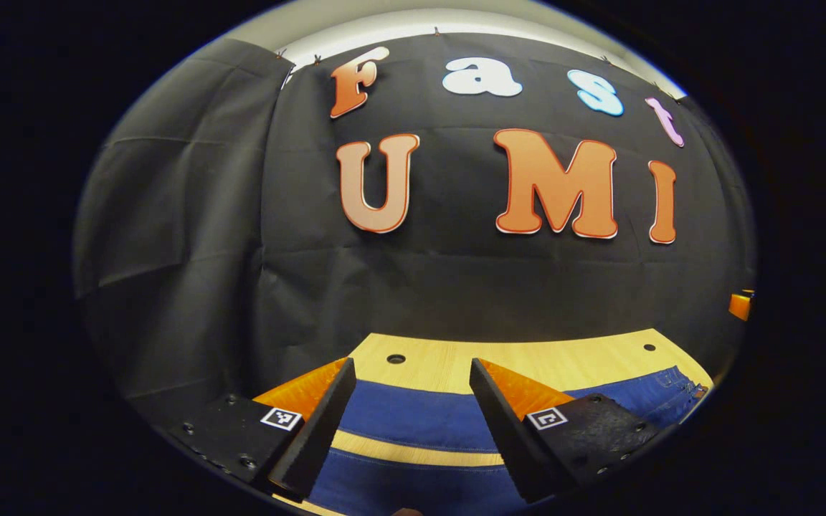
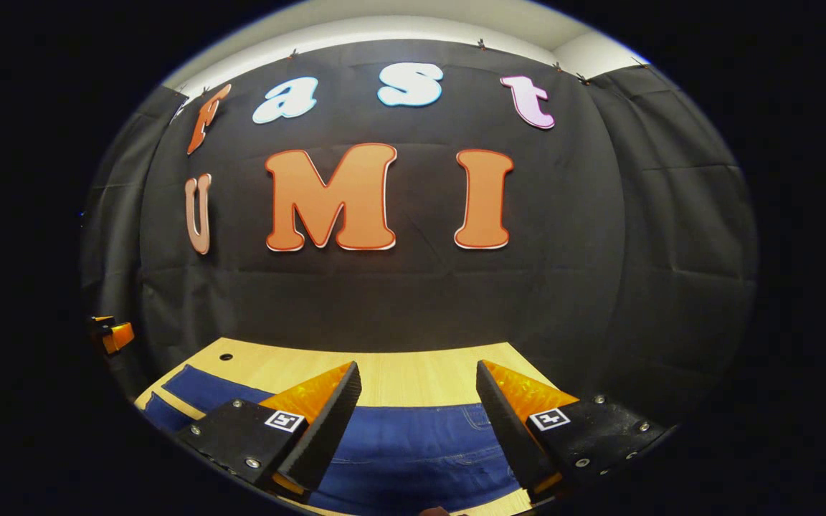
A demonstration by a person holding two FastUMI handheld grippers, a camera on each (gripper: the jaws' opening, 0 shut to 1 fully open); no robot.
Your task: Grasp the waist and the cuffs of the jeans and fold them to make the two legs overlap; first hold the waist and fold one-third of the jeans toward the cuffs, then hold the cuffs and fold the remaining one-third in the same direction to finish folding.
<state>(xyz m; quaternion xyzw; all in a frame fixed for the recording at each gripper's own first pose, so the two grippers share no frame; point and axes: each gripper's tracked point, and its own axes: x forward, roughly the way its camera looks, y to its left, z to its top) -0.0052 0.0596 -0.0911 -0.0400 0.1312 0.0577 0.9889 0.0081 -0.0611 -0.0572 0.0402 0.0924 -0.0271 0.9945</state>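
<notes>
Blue jeans [image 1: 413,423] lie flat on a light wooden table [image 1: 499,358]. In the left gripper view the two legs run side by side with a strip of table between them, and the waist end shows at the right [image 1: 671,390]. My left gripper [image 1: 409,430] is open above the legs, holding nothing. In the right gripper view the wider upper part of the jeans [image 2: 413,444] lies below my right gripper [image 2: 416,433], which is open and holds nothing. The legs [image 2: 198,390] stretch away to the left there.
The table's [image 2: 384,376] far edge meets the black cloth wall close behind the jeans. Small round holes [image 1: 396,358] dot the tabletop. Part of the other gripper [image 1: 741,304] shows at the right edge of the left gripper view, and another [image 2: 113,335] at the left edge of the right gripper view.
</notes>
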